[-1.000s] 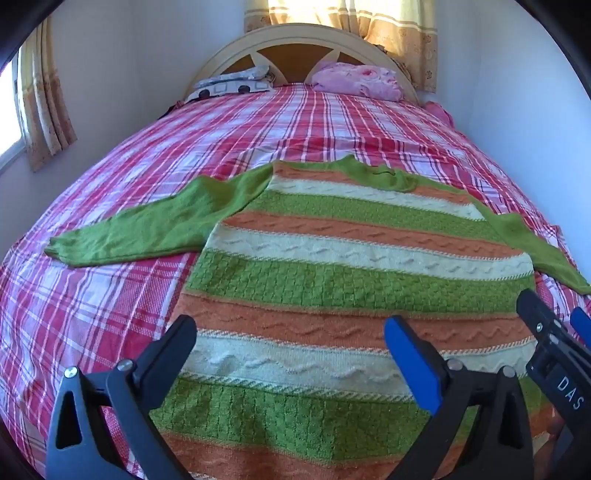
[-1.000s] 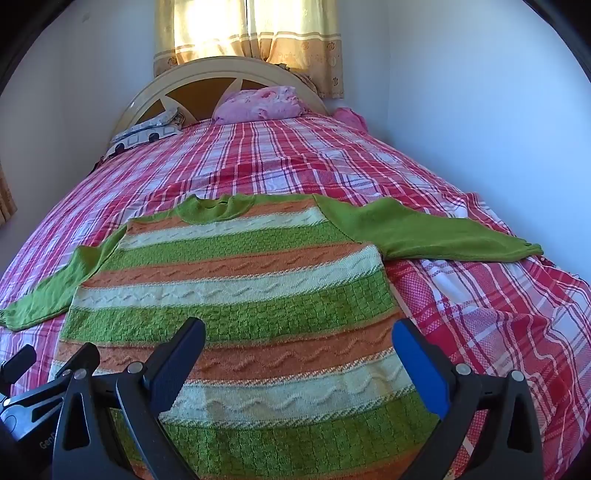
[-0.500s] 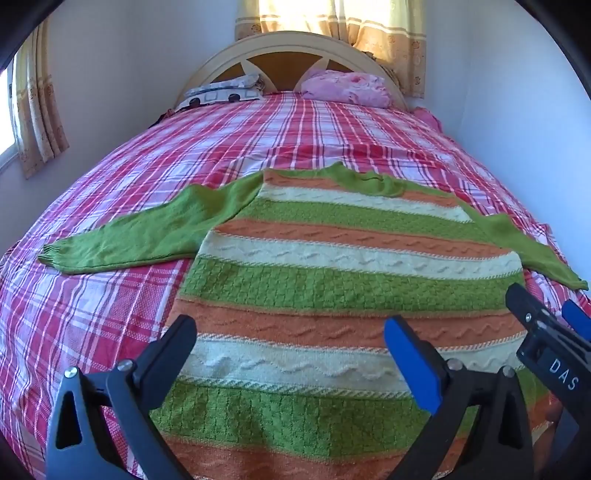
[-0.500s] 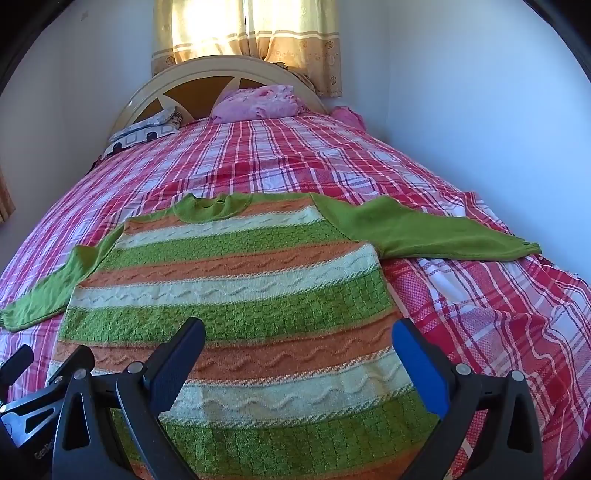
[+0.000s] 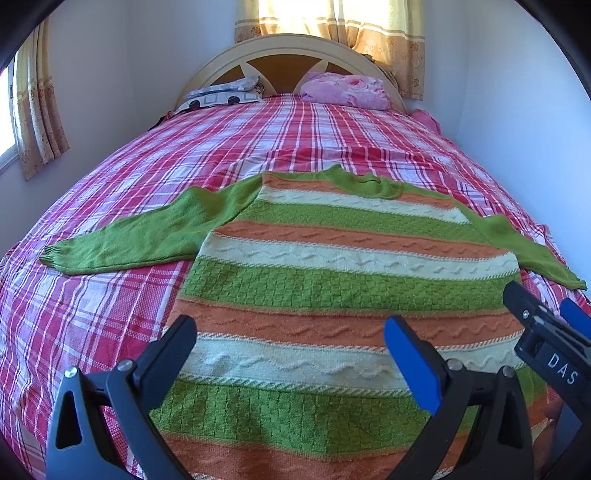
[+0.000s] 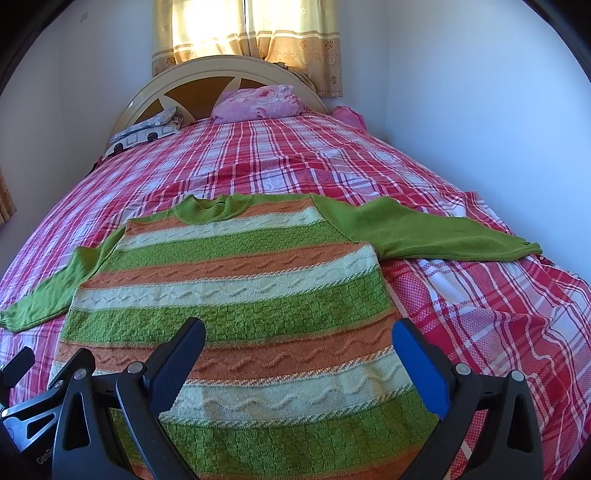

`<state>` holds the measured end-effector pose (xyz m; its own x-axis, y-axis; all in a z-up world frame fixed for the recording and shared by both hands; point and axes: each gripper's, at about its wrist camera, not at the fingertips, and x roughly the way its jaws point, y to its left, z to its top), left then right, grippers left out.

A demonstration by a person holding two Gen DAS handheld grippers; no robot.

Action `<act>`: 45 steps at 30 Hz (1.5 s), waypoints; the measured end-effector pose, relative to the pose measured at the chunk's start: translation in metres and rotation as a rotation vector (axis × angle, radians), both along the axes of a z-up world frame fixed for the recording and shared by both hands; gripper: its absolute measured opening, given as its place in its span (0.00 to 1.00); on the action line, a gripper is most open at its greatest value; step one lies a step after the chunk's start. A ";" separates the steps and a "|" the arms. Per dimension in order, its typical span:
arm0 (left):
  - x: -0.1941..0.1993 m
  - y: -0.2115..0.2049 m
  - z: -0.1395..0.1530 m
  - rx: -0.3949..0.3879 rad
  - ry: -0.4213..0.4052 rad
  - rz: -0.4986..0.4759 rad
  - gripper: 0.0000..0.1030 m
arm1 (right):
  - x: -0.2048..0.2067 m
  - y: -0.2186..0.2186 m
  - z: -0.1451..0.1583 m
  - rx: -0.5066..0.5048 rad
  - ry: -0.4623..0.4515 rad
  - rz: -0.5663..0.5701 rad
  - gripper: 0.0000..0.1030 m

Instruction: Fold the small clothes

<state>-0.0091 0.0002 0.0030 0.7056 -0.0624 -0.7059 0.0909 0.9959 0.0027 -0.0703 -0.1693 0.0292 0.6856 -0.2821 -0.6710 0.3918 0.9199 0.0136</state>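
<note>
Left wrist view puts my left hand-held gripper (image 5: 288, 354) low over the bottom part of the striped sweater (image 5: 332, 280), its black and blue fingers spread wide with nothing between them. I see the sweater lying flat on the bed (image 5: 258, 147), front side up, collar pointing away from the gripper toward the headboard (image 5: 288, 55). Its left sleeve (image 5: 147, 236) stretches out ahead and to the left of the gripper, resting on the red plaid sheet (image 5: 92, 314). To the right of my fingers, the other tool's black tip enters the frame over the sweater's right edge.

From the right wrist view, my right hand-held gripper (image 6: 299, 358) also stands wide and empty, hanging above the lower stripes. The right sleeve (image 6: 436, 236) lies ahead and to the right of it, reaching toward the bed's edge by the wall. A pink pillow (image 6: 258, 103) and a patterned pillow (image 6: 147, 129) sit far ahead, against the headboard, below the yellow curtains (image 6: 240, 29).
</note>
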 end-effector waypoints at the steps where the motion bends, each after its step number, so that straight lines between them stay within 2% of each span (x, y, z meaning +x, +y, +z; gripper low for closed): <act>1: 0.000 0.000 0.000 -0.001 0.000 -0.001 1.00 | 0.000 0.000 0.000 -0.001 0.000 0.000 0.98; 45: -0.001 -0.001 -0.005 -0.001 0.012 -0.002 1.00 | 0.003 -0.004 -0.004 0.002 0.030 -0.001 0.98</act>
<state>-0.0101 -0.0005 -0.0018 0.6972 -0.0647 -0.7139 0.0932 0.9956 0.0008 -0.0672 -0.1738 0.0249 0.6648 -0.2812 -0.6921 0.3928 0.9196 0.0037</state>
